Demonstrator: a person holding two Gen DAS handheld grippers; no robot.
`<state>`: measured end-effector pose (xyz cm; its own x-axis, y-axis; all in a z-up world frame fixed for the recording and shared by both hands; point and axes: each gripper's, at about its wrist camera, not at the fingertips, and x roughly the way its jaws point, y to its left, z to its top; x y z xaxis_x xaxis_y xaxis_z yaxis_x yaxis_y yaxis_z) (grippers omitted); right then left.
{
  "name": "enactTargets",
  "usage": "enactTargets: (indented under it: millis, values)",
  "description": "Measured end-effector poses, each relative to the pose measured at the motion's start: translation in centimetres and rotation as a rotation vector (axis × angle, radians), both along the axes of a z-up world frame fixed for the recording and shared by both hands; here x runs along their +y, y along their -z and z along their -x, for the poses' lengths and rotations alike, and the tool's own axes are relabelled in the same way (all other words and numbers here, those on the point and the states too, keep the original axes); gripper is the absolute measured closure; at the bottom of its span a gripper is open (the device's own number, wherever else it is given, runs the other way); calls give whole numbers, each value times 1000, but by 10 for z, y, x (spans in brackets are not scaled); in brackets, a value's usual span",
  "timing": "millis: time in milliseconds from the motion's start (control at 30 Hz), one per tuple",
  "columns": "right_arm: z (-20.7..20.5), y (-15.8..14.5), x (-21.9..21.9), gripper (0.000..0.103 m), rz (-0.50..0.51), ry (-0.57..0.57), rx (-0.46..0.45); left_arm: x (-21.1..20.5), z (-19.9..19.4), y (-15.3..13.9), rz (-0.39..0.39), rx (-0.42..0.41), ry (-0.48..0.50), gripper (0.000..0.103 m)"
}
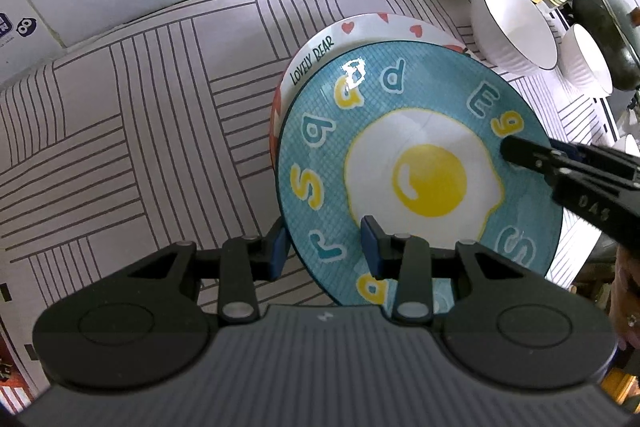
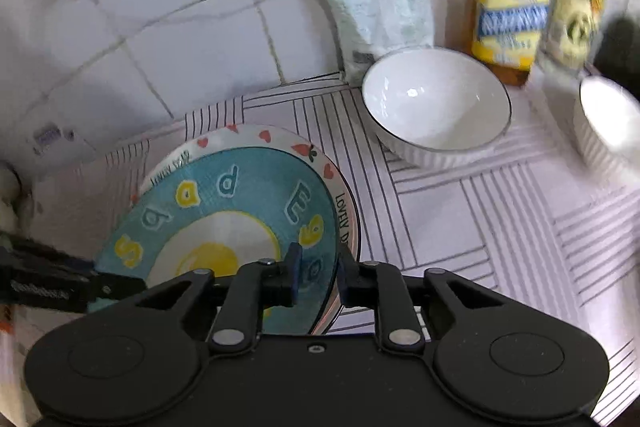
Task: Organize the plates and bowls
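A blue plate with a fried-egg picture (image 1: 420,163) lies on top of a white "Lovely Bear" plate with red hearts (image 1: 360,31) on the striped counter. My left gripper (image 1: 324,247) straddles the blue plate's near rim, its jaws apart with a gap around the rim. My right gripper (image 2: 318,275) straddles the opposite rim of both plates (image 2: 224,211), its jaws also apart. The right gripper also shows in the left wrist view (image 1: 516,151). Two white ribbed bowls (image 2: 436,103) (image 2: 608,123) stand to the right.
A tiled wall stands behind the counter. A white bag (image 2: 376,15), a yellow-labelled bottle (image 2: 512,3) and a second bottle (image 2: 576,11) stand at the back right. A dark pan (image 1: 608,27) sits beyond the bowls. Striped counter (image 1: 140,107) lies left of the plates.
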<state>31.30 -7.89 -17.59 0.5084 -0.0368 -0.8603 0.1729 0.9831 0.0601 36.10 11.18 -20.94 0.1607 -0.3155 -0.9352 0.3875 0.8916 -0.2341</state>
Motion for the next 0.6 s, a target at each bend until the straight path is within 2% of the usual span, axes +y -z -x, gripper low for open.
enactTargets:
  millis: [167, 300, 367, 467, 600]
  values:
    - [3, 2, 3, 75, 44, 8, -25, -1, 6, -1, -12, -6, -1, 66]
    - [4, 7, 9, 75, 114, 34, -12, -3, 9, -1, -11, 14, -13, 72]
    - [7, 9, 10, 75, 115, 37, -40, -5, 12, -2, -35, -1, -17, 72]
    - [7, 10, 12, 76, 123, 56, -54, -4, 14, -2, -31, -8, -37, 75]
    - [4, 14, 21, 75, 180, 66, -61, -5, 14, -4, -60, -46, -65, 80]
